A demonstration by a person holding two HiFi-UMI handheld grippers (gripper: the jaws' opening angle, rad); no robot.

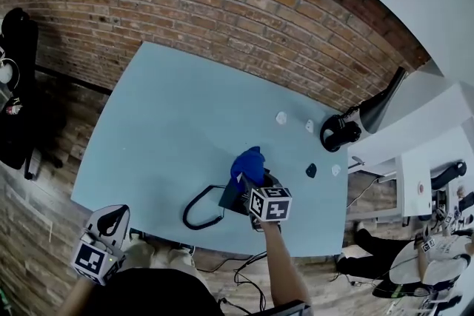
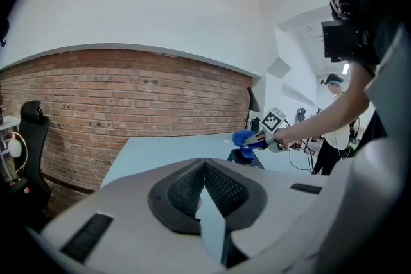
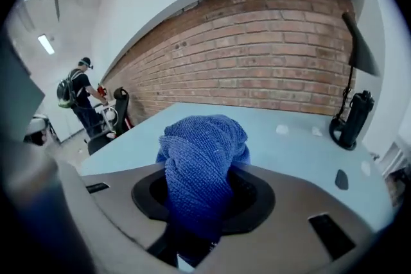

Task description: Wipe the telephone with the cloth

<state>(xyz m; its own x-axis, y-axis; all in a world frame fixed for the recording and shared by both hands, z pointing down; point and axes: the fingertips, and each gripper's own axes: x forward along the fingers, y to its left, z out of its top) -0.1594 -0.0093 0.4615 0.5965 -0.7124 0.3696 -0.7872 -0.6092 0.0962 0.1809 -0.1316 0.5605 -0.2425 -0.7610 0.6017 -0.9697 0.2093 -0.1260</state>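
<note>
Right claw (image 3: 204,192) is clenched on the cloth (image 3: 204,144), a blue terry bundle that bulges out past the jaw tips in a thick wad. That wad sits over the far end of the telephone (image 1: 235,197). Whether it presses on the casing or hangs just above it cannot be settled from these views.

To wipe well, the soft wad should lead, not the hard jaw tips. I would tilt the claw so only fabric meets the plastic, press lightly, and draw slow overlapping strokes from the far end of the telephone toward its near end. The grip looks deep enough that the cloth should not pull loose.

A black cord (image 1: 198,209) loops away from the telephone's left side, and a stroke that catches it could drag the set across the pale blue surface (image 1: 178,122). The telephone looks light and likely to skid under a hard push.

Two white scraps (image 1: 281,117) and a small dark piece (image 1: 311,170) lie beyond and to the right of the telephone, well apart from it.

Left claw (image 2: 205,186) hangs far to the left of the telephone, off the near edge, its jaws together with nothing between them. It could brace the telephone.
</note>
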